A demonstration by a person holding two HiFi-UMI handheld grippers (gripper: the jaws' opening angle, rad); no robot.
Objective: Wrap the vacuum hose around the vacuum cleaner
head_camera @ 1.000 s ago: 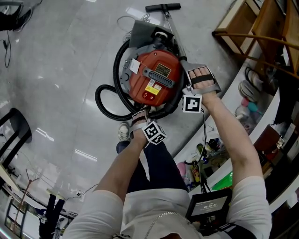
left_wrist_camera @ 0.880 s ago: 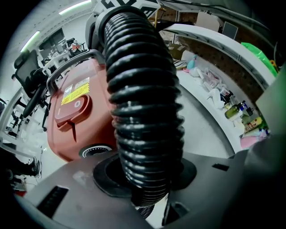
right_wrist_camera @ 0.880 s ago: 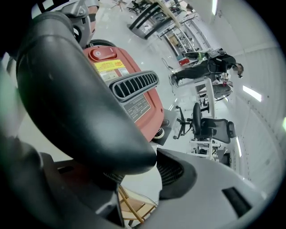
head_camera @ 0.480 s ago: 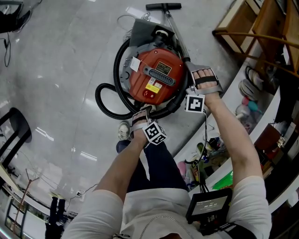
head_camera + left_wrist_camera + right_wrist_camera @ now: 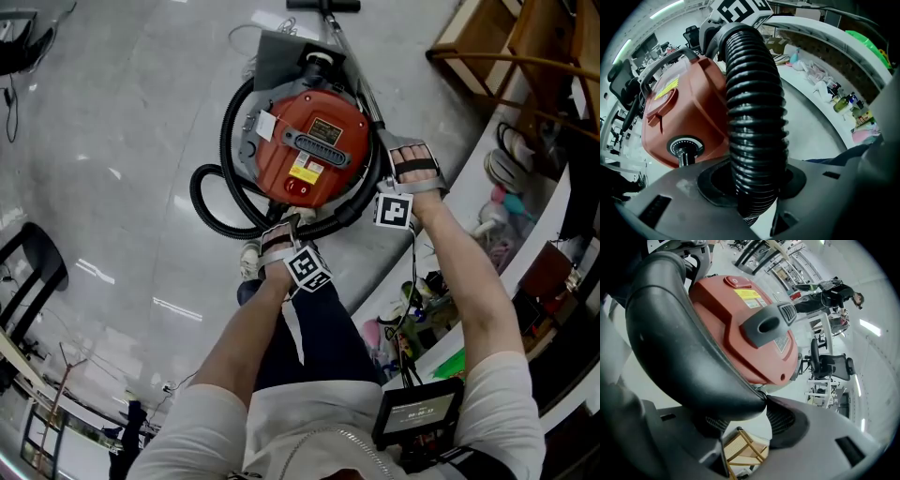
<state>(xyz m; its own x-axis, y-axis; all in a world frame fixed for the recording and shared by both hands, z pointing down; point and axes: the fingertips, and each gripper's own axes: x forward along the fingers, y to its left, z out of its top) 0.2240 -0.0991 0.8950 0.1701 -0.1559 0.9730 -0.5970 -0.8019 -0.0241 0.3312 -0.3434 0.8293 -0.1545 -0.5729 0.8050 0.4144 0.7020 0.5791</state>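
Clamping hose [image 5: 754, 117], left gripper [image 5: 283, 234]; ribs clear close-up

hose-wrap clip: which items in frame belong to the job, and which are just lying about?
In the job:
- red canister vacuum cleaner
- black ribbed hose
- smooth black curved hose end

Lying about:
- wooden cane-seat chair
- black office chair
- bottles on the white curved counter
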